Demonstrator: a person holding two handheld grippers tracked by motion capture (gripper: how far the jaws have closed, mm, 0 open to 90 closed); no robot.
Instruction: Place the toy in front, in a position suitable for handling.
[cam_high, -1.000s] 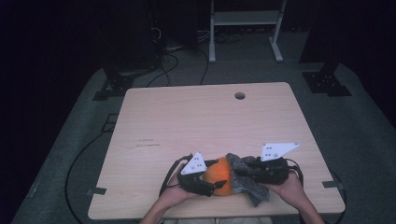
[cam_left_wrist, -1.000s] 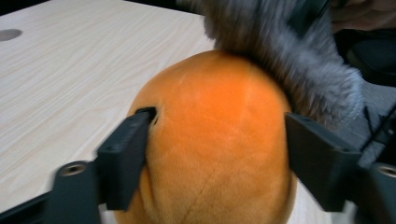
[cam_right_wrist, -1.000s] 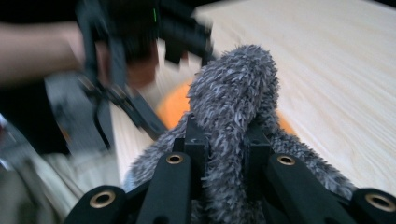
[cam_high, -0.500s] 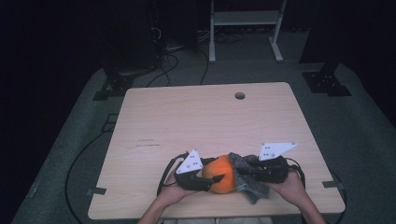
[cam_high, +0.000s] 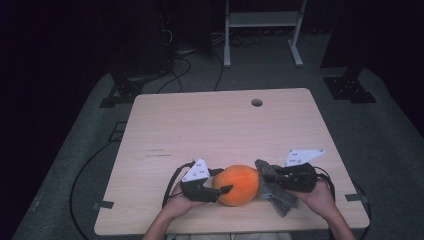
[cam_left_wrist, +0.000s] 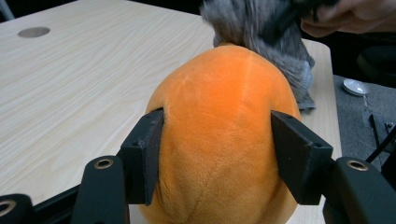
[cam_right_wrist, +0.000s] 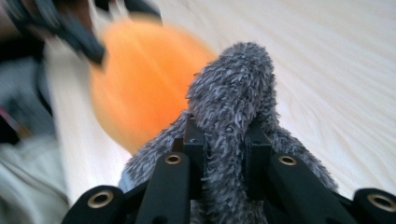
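An orange plush ball (cam_high: 239, 185) lies near the table's front edge. My left gripper (cam_high: 225, 181) is shut on it, and its jaws have just been closing with the ball between them. In the left gripper view the pads (cam_left_wrist: 147, 154) press into both sides of the orange plush ball (cam_left_wrist: 224, 116). My right gripper (cam_high: 267, 177) is shut on a grey fuzzy cloth (cam_high: 277, 197) that touches the ball's right side. In the right gripper view the grey fuzzy cloth (cam_right_wrist: 233, 84) bulges up between the jaws of my right gripper (cam_right_wrist: 224, 154), with the orange ball (cam_right_wrist: 140, 84) blurred behind.
The wooden table (cam_high: 215, 125) has a round cable hole (cam_high: 256, 102) near its far edge. Both hands sit close to the front edge. Beyond the table stand a white frame (cam_high: 262, 30), black stand bases (cam_high: 350, 85) and floor cables (cam_high: 175, 60).
The left jaws have closed onto the orange ball. The right gripper has shifted a little to the right with the grey cloth.
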